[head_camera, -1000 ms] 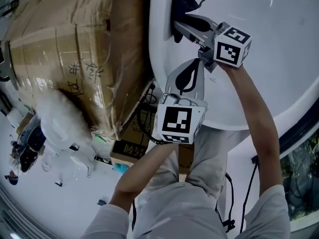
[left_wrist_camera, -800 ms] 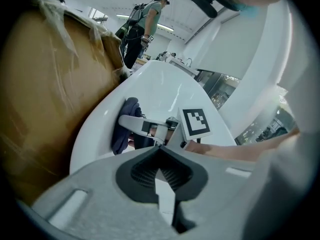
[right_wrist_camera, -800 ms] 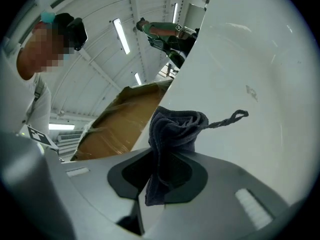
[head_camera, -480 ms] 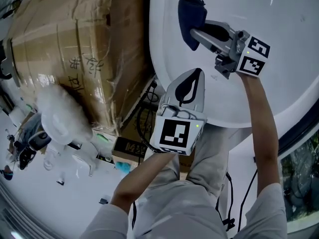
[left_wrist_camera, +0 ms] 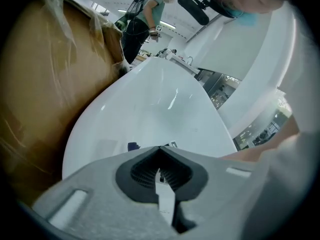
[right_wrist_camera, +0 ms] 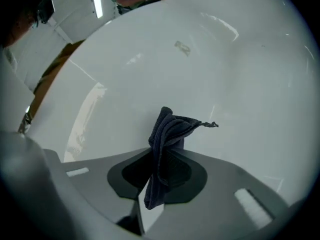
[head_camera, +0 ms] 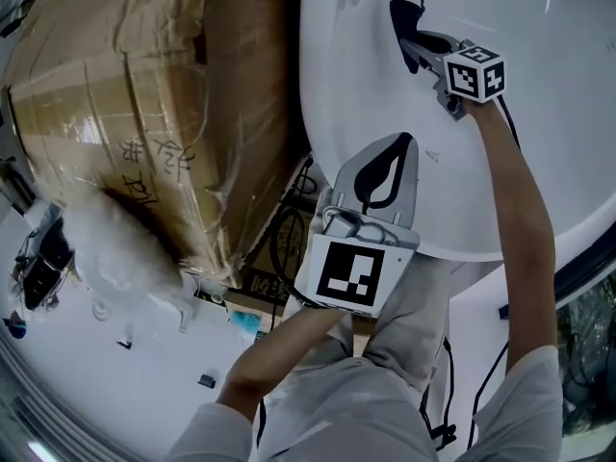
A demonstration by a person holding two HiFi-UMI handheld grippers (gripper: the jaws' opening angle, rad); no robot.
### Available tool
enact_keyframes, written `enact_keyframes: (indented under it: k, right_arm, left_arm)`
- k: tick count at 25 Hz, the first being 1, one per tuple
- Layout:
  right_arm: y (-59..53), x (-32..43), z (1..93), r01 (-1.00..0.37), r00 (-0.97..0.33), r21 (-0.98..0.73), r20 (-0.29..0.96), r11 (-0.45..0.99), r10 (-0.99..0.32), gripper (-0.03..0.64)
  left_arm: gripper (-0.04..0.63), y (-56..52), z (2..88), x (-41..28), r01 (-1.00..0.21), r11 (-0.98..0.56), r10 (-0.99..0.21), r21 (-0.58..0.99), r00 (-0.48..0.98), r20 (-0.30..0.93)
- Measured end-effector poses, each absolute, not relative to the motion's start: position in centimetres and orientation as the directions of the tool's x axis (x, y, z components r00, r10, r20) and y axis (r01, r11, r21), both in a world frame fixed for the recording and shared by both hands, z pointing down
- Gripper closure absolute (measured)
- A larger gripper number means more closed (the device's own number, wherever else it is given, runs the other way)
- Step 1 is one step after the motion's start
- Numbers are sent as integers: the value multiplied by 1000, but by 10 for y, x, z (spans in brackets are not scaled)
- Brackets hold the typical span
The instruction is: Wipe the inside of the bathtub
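A dark blue cloth (right_wrist_camera: 167, 134) is being pinched by one bunched fold in the clenched right gripper (head_camera: 416, 41) inside the white bathtub (head_camera: 539, 162), so it could be dragged loose by a hard stroke, while the left gripper (head_camera: 383, 166) is being held closed on nothing near the rim.

Reference landmark: a large cardboard box (head_camera: 144, 104), wrapped in clear plastic film, with dark handwritten characters on one side. The floor (head_camera: 106, 383) around the box is white and glossy. Black cables (head_camera: 284, 248) lie looped against the box's lower corner, with small cartons (head_camera: 252, 285) just beside them. A small dark item (head_camera: 207, 381) sits on the floor, well apart from the box. Beyond the box's far end, a person (left_wrist_camera: 142, 24) in a teal top stands under ceiling strip lights (left_wrist_camera: 127, 10). Glass panels (left_wrist_camera: 220, 86) stand well apart from the box, on its far right.
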State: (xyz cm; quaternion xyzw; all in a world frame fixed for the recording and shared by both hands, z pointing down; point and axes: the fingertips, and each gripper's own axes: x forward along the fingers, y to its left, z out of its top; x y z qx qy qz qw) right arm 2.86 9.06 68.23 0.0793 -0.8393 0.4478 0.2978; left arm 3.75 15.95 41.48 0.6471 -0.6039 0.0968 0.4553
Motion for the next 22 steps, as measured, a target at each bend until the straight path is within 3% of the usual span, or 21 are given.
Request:
enact_keyframes:
  k: [9, 22]
  right_arm:
    - [130, 42, 763, -533, -581, -562, 786, 632, 209, 563]
    - [151, 25, 746, -449, -633, -705, 685, 549, 361, 565]
  left_arm:
    - [597, 155, 421, 37, -862, 149, -670, 484, 271, 691]
    - [597, 154, 417, 34, -861, 147, -665, 488, 279, 693]
